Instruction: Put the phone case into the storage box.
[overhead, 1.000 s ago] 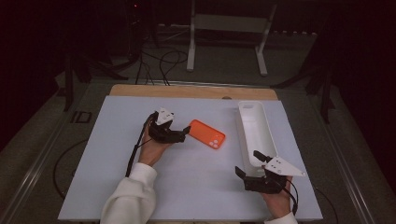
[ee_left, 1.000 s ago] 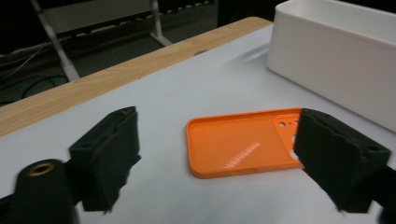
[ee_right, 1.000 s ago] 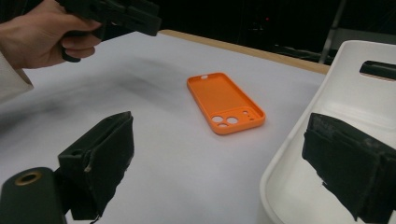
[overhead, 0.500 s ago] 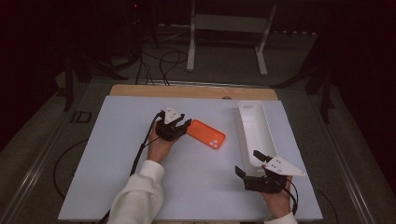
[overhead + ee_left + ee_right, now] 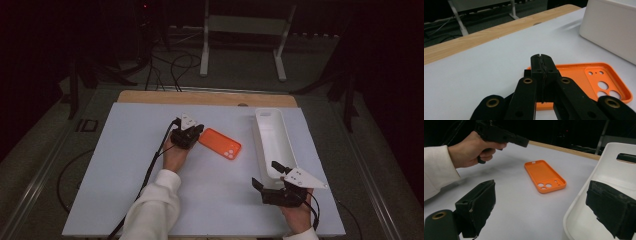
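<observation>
One overhead, two jaw-level cameras

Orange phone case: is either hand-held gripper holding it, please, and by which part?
Neither: phone case lies flat; left hand-held gripper shut empty, right hand-held gripper open.

A pale grey-blue table top (image 5: 125,165) fills the lower middle of the high view, with a light wooden strip (image 5: 200,97) along its far edge. Behind it, at upper centre, stands a white metal frame (image 5: 242,30) on a grey floor (image 5: 235,75). Black cables (image 5: 172,62) trail at upper left. The room around is dark.
</observation>
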Demonstrator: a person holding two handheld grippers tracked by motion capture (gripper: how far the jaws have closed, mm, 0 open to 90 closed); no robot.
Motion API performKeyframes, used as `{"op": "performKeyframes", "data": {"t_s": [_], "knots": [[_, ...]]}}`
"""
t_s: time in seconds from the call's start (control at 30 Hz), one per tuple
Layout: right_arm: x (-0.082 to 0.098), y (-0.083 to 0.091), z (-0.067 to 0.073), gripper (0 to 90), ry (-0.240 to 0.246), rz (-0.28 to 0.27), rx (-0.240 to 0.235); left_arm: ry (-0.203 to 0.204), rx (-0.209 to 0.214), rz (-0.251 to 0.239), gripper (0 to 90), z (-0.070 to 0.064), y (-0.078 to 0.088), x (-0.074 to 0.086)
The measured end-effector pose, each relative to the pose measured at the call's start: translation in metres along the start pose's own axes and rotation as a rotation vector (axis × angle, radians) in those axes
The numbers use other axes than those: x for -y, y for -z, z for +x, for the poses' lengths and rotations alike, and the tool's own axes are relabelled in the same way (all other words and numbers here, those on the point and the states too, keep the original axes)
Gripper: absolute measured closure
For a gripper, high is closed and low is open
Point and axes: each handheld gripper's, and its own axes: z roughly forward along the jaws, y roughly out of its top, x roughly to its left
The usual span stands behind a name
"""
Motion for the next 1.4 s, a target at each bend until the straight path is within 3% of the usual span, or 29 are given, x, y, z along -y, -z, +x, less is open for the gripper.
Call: {"op": "performKeyframes", "data": {"t_s": [0.23,0.53,1.17,1.4], "knots": [[-0.001,0.001,0.0,8.9,-0.002,-0.003,0.0,0.027,0.004,0.025,90.0,0.0,-0.014,0.005],[-0.002,0.003,-0.001,8.9,0.0,-0.011,0.004,0.016,0.0,0.087,90.0,0.0,-0.028,0.015],[-0.002,0.003,-0.001,8.9,-0.002,-0.013,0.005,-0.006,-0.004,0.203,90.0,-0.001,-0.04,0.023],[-0.002,0.003,-0.001,8.9,-0.002,-0.013,0.007,-0.013,0.02,0.239,90.0,0.001,-0.037,0.024]]}}
